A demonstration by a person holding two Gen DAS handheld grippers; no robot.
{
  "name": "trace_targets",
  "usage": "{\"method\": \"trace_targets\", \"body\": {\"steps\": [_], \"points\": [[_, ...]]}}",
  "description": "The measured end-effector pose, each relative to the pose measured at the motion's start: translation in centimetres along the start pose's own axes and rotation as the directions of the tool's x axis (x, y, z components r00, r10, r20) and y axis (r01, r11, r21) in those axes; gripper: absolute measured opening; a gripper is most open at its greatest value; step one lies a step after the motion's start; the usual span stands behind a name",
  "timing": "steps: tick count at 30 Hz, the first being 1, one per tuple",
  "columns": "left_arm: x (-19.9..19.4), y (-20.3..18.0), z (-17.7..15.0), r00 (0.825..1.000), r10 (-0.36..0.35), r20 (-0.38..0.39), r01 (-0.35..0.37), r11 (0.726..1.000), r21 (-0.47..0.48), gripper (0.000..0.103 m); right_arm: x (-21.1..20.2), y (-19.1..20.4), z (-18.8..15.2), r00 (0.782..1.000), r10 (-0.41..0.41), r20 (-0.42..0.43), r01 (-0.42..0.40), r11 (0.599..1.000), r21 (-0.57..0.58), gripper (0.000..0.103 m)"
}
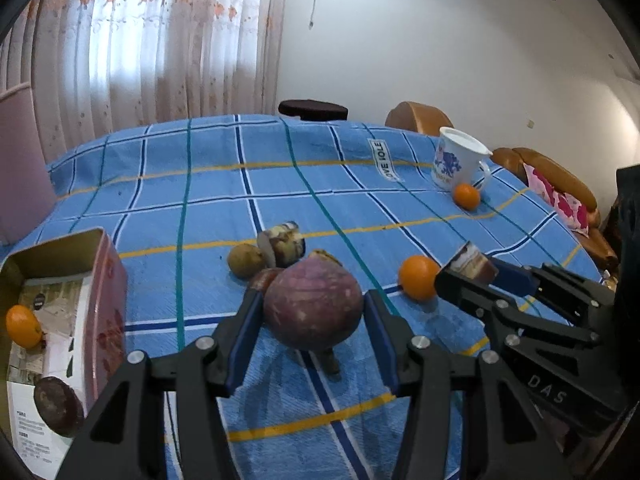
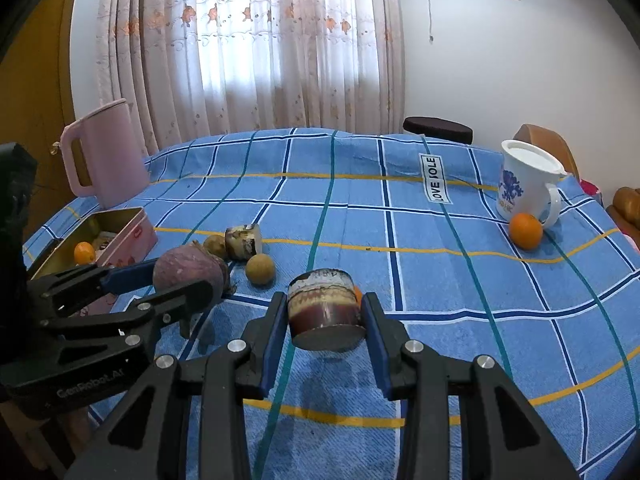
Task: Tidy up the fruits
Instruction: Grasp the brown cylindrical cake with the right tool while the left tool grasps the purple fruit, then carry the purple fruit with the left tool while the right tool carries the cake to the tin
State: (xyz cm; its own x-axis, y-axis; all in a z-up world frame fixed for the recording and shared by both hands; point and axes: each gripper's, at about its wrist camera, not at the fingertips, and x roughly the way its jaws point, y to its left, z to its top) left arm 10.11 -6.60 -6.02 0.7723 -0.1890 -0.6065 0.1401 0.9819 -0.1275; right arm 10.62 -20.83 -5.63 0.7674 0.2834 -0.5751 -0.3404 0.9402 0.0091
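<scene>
A big round purple fruit (image 1: pixel 314 308) sits between the blue pads of my left gripper (image 1: pixel 312 300), which is shut on it; the right wrist view shows the same fruit (image 2: pixel 186 268) at the left. My right gripper (image 2: pixel 326 312) is shut on a short brown-and-cream cut cylinder (image 2: pixel 324 304), held a little above the checked cloth. The left wrist view shows this piece (image 1: pixel 472 262) at the right, beside an orange (image 1: pixel 418 278). A pink tin box (image 1: pixel 100 264) at the left holds an orange (image 1: pixel 23 326) and a dark round fruit (image 1: pixel 58 406).
Behind the purple fruit lie a yellow-brown round fruit (image 1: pixel 245 260) and another cut piece (image 1: pixel 286 242). A white mug (image 2: pixel 524 184) with an orange (image 2: pixel 526 230) against it stands far right. A pink jug (image 2: pixel 108 156) stands far left behind the tin (image 2: pixel 124 232).
</scene>
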Motion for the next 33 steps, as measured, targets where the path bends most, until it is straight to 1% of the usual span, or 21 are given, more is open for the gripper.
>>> {"method": "trace_targets", "body": {"steps": [7, 16, 24, 30, 33], "points": [[-1.0, -0.4, 0.0, 0.998, 0.030, 0.053, -0.031, 0.999, 0.019, 0.053, -0.6, 0.1, 0.0, 0.999, 0.010, 0.035, -0.010, 1.000, -0.010, 0.039], [-1.7, -0.4, 0.0, 0.994, 0.042, 0.099, -0.045, 0.999, 0.024, 0.053, -1.4, 0.2, -0.1, 0.997, 0.018, 0.074, -0.017, 1.000, -0.014, 0.039], [-2.5, -0.4, -0.1, 0.988, 0.055, 0.142, -0.058, 0.998, 0.015, 0.053, -1.8, 0.3, -0.1, 0.996, 0.020, 0.092, -0.018, 1.000, -0.020, 0.040], [-3.4, -0.4, -0.3, 0.980, 0.066, 0.190, -0.069, 0.998, 0.010, 0.053, -3.0, 0.7, -0.4, 0.988, 0.006, 0.152, -0.001, 0.999, -0.036, 0.039], [-3.7, -0.5, -0.4, 0.977, 0.064, 0.205, -0.068, 0.998, 0.013, 0.053, -3.3, 0.9, -0.3, 0.986, 0.000, 0.166, 0.008, 0.999, -0.047, 0.039]]}}
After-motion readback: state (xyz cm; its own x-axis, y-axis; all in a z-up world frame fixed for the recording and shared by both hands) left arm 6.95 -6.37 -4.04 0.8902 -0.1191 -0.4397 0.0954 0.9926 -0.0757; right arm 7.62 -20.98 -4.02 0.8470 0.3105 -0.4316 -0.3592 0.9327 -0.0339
